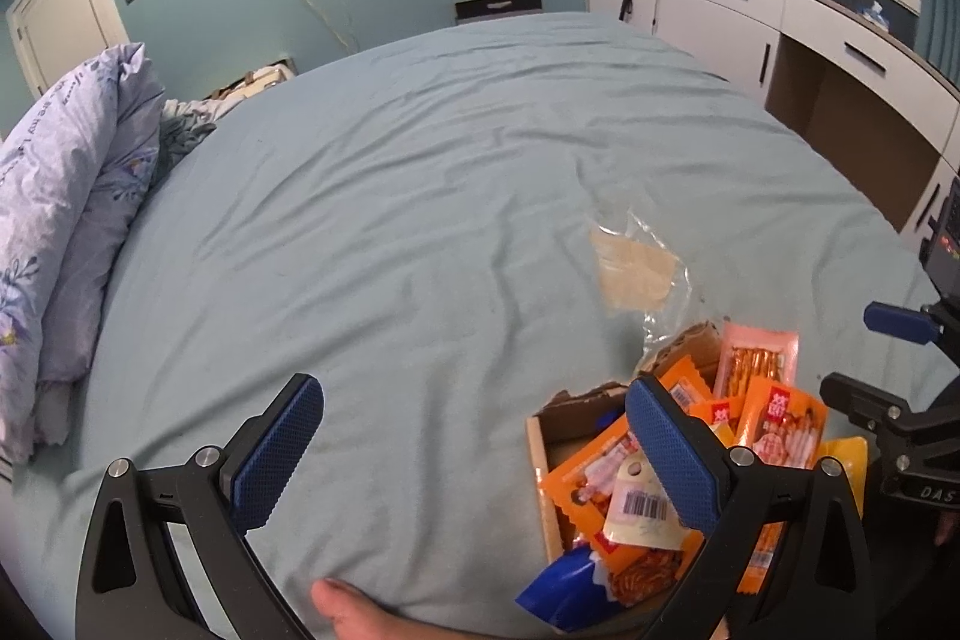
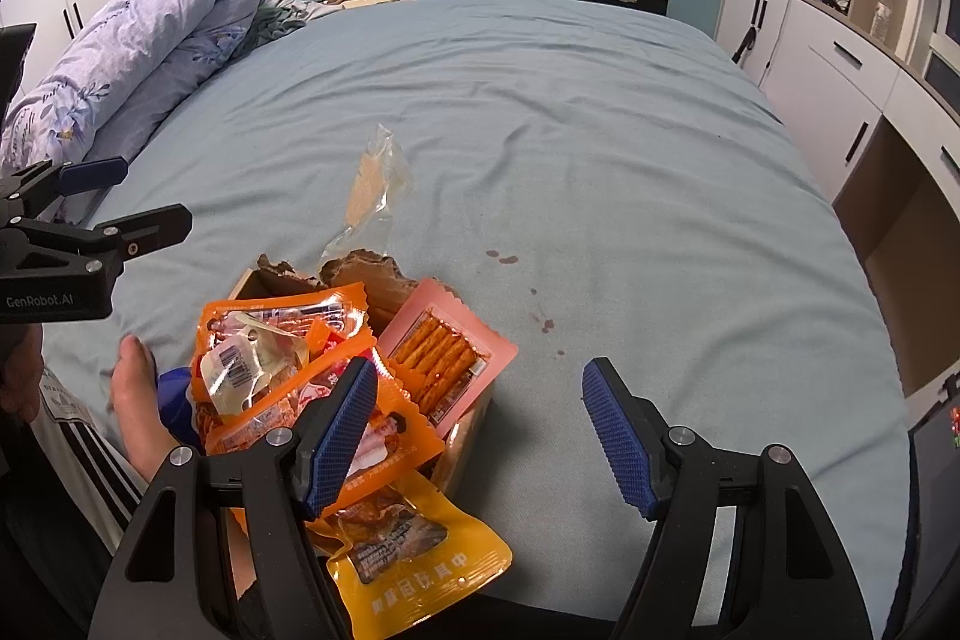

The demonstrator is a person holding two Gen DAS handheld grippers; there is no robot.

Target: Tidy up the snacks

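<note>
A: At five o'clock in my left wrist view, the torn cardboard box (image 1: 543, 445) sits heaped with snack packets, orange ones (image 1: 591, 484) on top. My left gripper (image 1: 471, 454) stands wide and empty over the blue bedsheet (image 1: 420, 196), its right finger above the box.

B: And your right view?

A: At eight o'clock, the same box (image 2: 252, 287), with a pink packet of sticks (image 2: 447, 352) at its edge and a yellow packet (image 2: 414, 562) spilling at six. My right gripper (image 2: 480, 436) is wide, holding nothing.

B: Which step?

A: I'd judge none picked yet. Next calls for dropping onto one packet's edge and pinching.
</note>
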